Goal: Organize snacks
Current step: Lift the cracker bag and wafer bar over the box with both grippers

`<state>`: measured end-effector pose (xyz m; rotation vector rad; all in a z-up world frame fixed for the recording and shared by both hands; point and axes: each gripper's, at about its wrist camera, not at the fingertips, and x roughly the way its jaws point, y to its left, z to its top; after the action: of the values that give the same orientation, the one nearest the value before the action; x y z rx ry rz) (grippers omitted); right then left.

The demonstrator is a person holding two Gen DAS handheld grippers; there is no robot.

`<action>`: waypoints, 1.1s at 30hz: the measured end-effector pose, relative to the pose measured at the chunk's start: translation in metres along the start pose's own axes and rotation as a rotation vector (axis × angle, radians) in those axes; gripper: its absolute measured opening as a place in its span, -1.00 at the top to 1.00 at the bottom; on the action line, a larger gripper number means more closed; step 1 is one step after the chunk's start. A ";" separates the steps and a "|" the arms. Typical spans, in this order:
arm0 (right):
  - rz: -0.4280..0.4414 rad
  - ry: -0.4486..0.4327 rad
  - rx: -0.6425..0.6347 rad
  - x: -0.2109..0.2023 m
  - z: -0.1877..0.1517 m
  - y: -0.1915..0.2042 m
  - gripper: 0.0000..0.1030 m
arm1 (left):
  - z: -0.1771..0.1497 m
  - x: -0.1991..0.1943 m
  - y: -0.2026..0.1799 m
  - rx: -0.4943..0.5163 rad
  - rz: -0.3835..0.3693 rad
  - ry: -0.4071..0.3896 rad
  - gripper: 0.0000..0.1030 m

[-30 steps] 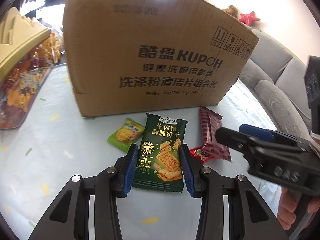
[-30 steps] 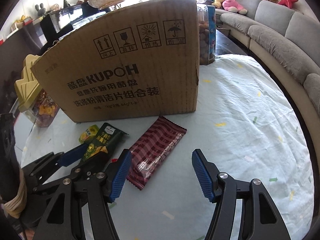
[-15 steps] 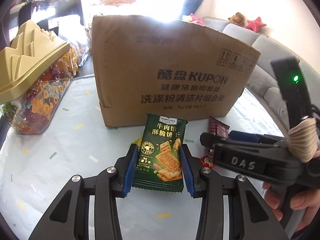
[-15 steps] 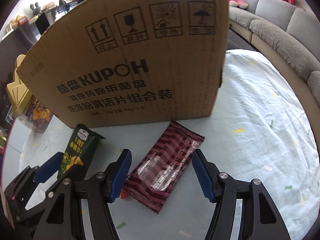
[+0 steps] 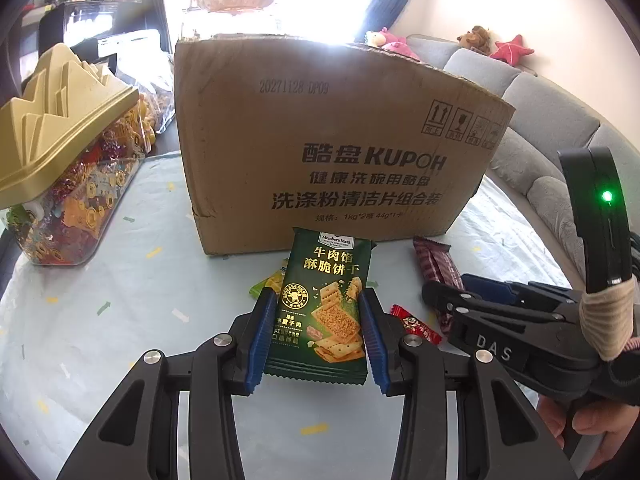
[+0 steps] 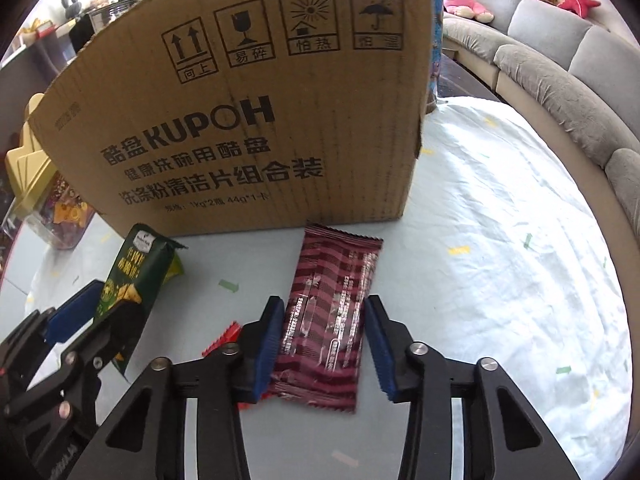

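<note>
My left gripper [image 5: 318, 336] is shut on a green cracker packet [image 5: 324, 300] and holds it above the table in front of the cardboard box [image 5: 320, 140]. The packet also shows in the right wrist view [image 6: 136, 276]. My right gripper [image 6: 324, 340] has its jaws closed in around a maroon striped snack bar [image 6: 332, 300] lying on the table; the left pad touches it and a small gap shows at the right pad. The bar [image 5: 436, 268] and the right gripper [image 5: 444, 300] also show in the left wrist view.
A small red candy packet [image 5: 416, 324] and a yellow-green packet [image 5: 268, 286] lie on the table near the box. A clear candy tub with a gold lid [image 5: 60, 152] stands at the left. A grey sofa [image 6: 560, 80] curves along the right.
My left gripper has lifted the green packet up and back from the table. My right gripper has moved forward over the maroon bar and its jaws have closed in on it.
</note>
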<state>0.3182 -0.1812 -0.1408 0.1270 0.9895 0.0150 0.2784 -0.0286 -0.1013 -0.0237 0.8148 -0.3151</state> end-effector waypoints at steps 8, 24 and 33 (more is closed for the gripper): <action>0.013 -0.036 0.007 -0.020 -0.010 -0.006 0.24 | 0.001 -0.013 0.001 -0.018 0.002 -0.025 0.19; 0.104 -0.191 -0.039 -0.097 -0.019 -0.008 0.24 | 0.019 -0.077 -0.008 -0.014 0.024 -0.154 0.19; 0.137 -0.306 -0.076 -0.139 0.002 0.006 0.24 | 0.046 -0.116 -0.014 0.028 0.049 -0.264 0.19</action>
<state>0.2440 -0.1856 -0.0235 0.1233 0.6720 0.1541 0.2333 -0.0130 0.0147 -0.0185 0.5478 -0.2701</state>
